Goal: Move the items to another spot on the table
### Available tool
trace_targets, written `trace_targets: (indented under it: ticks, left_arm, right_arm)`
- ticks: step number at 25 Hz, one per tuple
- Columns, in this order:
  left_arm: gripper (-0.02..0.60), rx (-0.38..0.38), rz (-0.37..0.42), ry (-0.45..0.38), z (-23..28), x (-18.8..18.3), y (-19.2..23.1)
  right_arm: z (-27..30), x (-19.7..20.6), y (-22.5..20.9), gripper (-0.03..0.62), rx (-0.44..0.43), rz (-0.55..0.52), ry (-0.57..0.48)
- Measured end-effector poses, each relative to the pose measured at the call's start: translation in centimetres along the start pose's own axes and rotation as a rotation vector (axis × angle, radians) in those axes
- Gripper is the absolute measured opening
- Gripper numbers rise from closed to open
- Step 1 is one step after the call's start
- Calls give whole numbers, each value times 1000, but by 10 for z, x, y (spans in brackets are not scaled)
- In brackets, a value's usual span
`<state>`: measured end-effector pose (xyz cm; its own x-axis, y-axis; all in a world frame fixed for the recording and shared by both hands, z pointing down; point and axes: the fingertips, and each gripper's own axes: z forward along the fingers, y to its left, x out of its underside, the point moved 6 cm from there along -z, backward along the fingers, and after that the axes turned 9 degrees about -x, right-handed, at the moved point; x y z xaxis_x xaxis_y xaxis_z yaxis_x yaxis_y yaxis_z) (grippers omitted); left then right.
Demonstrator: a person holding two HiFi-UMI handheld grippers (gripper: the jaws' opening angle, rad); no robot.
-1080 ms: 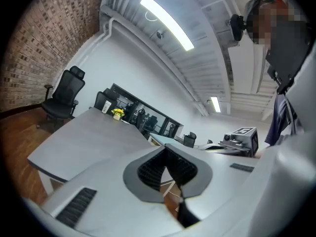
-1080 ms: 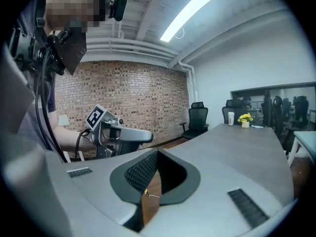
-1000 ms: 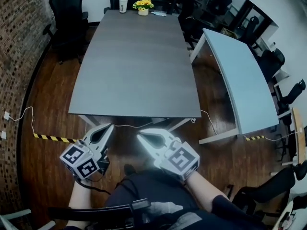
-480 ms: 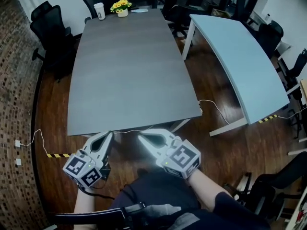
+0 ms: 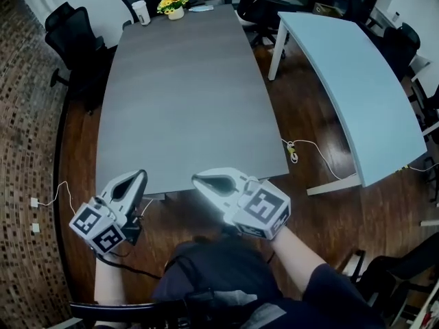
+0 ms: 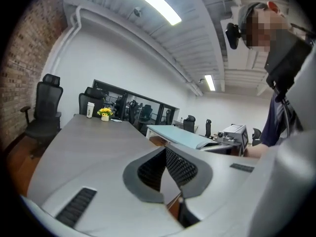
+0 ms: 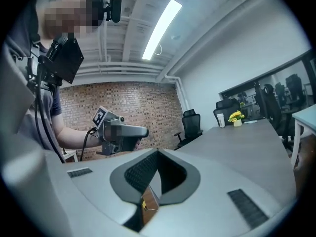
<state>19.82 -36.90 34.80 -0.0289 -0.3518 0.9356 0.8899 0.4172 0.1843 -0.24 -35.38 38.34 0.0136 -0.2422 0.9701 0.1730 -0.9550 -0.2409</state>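
Left jaws: my left gripper (image 5: 139, 178) is closed and empty.
Right jaws: my right gripper (image 5: 197, 179) is closed and empty.
Items: cup (image 5: 140, 11), flower pot (image 5: 173, 6) and flat pale item (image 5: 201, 8) sit at the table's (image 5: 185, 115) far end.
Bearing: dead ahead along the table's length, well apart from both grippers at the near edge.
Nearer hand: left for the cup, by my judgement.

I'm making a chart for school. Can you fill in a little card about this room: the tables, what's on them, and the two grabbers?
Main table: long grey table
On its far end: white cup beside yellow flowers in a small pot
Second table: light blue table, to the right
Left gripper: shut, nothing in it, by the grey table's near edge
Right gripper: shut, nothing in it, by the same edge
Seat: black chair at the far left
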Motion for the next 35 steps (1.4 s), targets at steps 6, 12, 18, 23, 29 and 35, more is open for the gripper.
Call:
trace_targets:
  ticks: [6,12,18,23,29,35]
  left_arm:
    - [9,44,25,49,37,1,-1]
    - [9,132,48,60,72,-3,5]
    - [9,231,41,40,98,-15,31]
    - [9,300,7,17,108,-26,66]
    - [9,333,-39,27,109,-21,98]
    - [9,370,-50,79,114,0,105]
  right_arm:
    - [-10,-2,-16,-20,31,22,-4]
    - [-11,-8,-33,-20,106,12,0]
    - [7,-19,-46,-20,194,0,12]
    - [40,-18,-55,-20,227,4,14]
    - [76,-24,-54,-20,257,42,41]
    - [80,-19,-52,-20,321,34,30]
